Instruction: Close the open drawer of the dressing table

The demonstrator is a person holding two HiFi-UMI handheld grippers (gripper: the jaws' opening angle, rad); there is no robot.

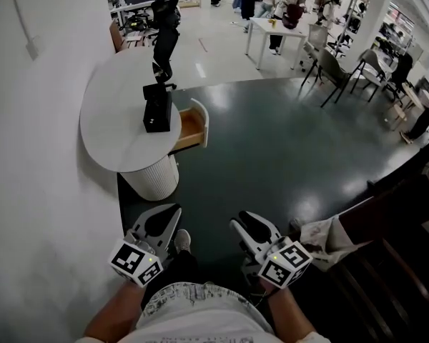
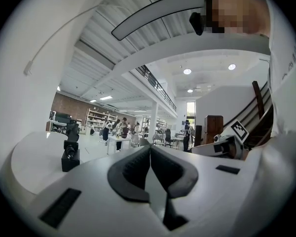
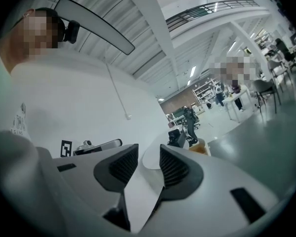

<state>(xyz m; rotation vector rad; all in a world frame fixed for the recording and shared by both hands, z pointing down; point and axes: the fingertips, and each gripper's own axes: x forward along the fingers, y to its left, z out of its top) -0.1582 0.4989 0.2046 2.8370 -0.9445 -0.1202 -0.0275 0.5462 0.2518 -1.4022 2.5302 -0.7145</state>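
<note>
**A:** How do the jaws of the left gripper (image 2: 149,149) stand?

**B:** They are pressed together and grip nothing. The gripper sits at the bottom left of the head view, close to the person's body.

**A:** And the right gripper (image 3: 149,157)?

**B:** Its jaws are parted, and only the far tabletop shows through the gap. It sits at the bottom centre of the head view, beside the left one.

**A:** Where is the drawer (image 1: 191,127)?

**B:** It is in the upper middle-left of the head view, pulled out of the round white dressing table (image 1: 107,120) with its wooden inside showing. It is well apart from both grippers, with dark floor (image 1: 286,156) between.

**A:** Is anything on the table?

**B:** A black box (image 1: 158,114) stands on top, just beside the drawer. The white wall (image 1: 28,156) runs along the left.
</note>
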